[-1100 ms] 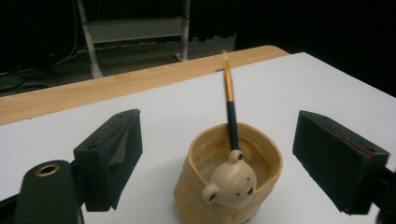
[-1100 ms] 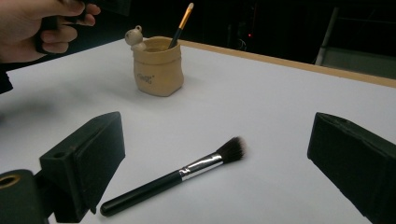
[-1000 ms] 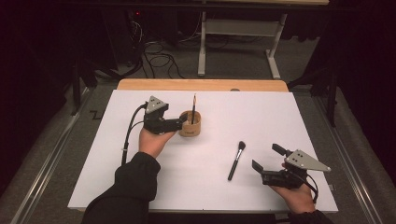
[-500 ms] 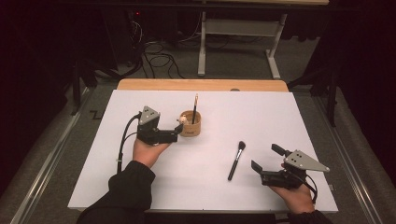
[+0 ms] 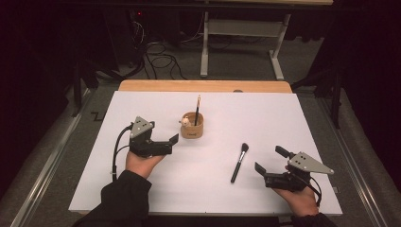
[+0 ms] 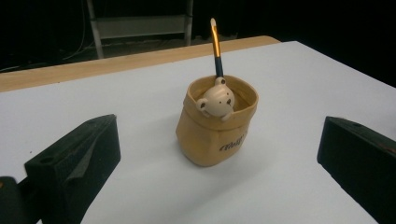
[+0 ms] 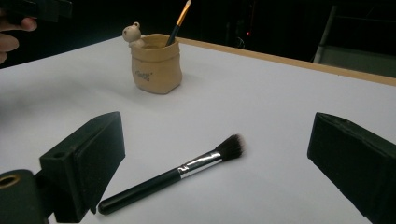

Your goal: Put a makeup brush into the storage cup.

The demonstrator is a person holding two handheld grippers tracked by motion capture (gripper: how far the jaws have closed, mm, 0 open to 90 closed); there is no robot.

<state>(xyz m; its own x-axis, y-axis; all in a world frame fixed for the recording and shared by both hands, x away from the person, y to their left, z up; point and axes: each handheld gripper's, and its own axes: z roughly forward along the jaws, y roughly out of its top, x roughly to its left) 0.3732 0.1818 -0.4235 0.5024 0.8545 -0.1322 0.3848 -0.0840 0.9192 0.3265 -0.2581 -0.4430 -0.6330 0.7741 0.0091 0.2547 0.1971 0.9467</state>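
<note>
A tan pouch-shaped cup [image 5: 192,126] with a small bear figure on its rim stands mid-table, and a thin orange-handled brush [image 5: 197,106] leans upright inside it. My left gripper [image 5: 171,144] rests just left of the cup, apart from it. Its jaws have just been opening and now stand open with nothing pressed between them. In the left gripper view the cup [image 6: 215,126] and thin brush [image 6: 215,44] stand ahead of the jaws. A black makeup brush [image 5: 239,162] lies flat right of centre. My right gripper [image 5: 271,159] is open beside it, and the makeup brush [image 7: 177,172] lies just ahead of its jaws.
The white table top [image 5: 293,123] has a wooden strip [image 5: 203,86] along its far edge. Beyond it stand a metal table frame [image 5: 246,42] and cables on the dark floor. The left hand [image 7: 11,32] shows at the top left of the right gripper view.
My left gripper has drawn back from the cup, towards the near left, and the thin brush stays standing in the cup. The right gripper has not moved.
</note>
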